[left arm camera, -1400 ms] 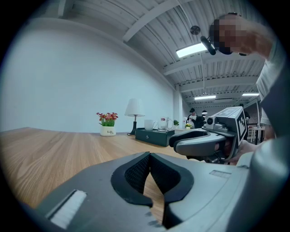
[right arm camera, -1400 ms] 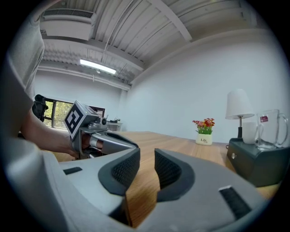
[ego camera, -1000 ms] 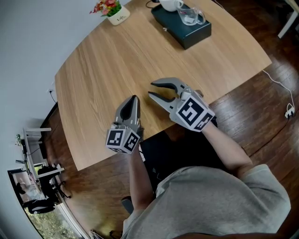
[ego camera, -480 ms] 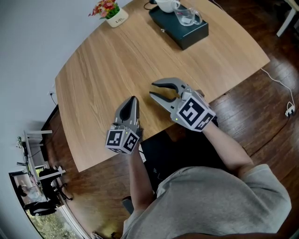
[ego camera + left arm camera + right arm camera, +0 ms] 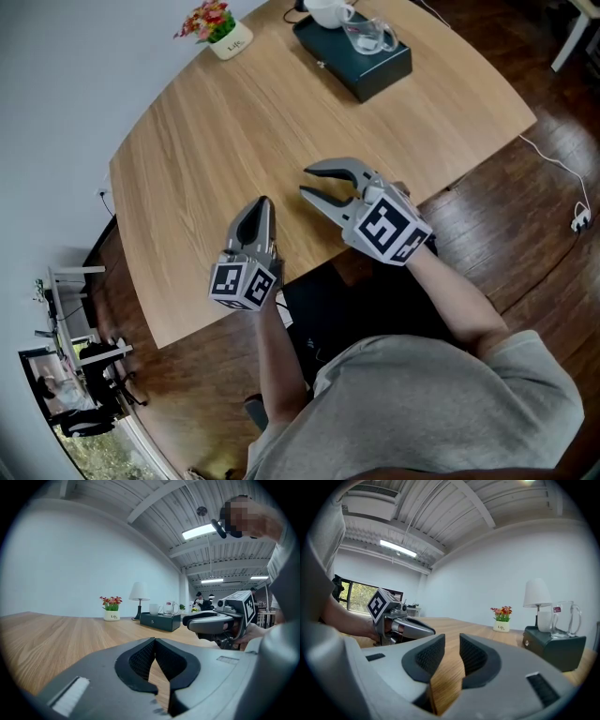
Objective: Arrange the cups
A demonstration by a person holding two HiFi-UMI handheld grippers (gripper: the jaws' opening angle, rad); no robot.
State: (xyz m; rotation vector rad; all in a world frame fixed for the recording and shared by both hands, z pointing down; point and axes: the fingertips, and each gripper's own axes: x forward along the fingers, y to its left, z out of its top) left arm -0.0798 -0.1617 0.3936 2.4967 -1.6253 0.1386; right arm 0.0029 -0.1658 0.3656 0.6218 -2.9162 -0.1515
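Note:
A white cup [image 5: 328,11] and a clear glass mug [image 5: 367,36] stand on a dark green box [image 5: 366,66] at the table's far side. The same white cup [image 5: 154,609] and mug [image 5: 169,608] appear far off in the left gripper view, and the mug [image 5: 565,618] shows in the right gripper view. My left gripper [image 5: 263,208] hovers low over the near part of the table, shut and empty. To its right my right gripper [image 5: 304,181] stands open with nothing between its fingers. Both are far from the cups.
A small pot of flowers [image 5: 217,26] sits at the table's far left edge, and a white lamp [image 5: 138,594] stands behind the box. The wooden table [image 5: 234,122] has a rounded near edge beside my body. A cable lies on the dark floor [image 5: 562,178] at the right.
Both grippers keep their places and their jaws are unchanged. Only the head view has shifted a little, so the box and cups sit slightly further up and left.

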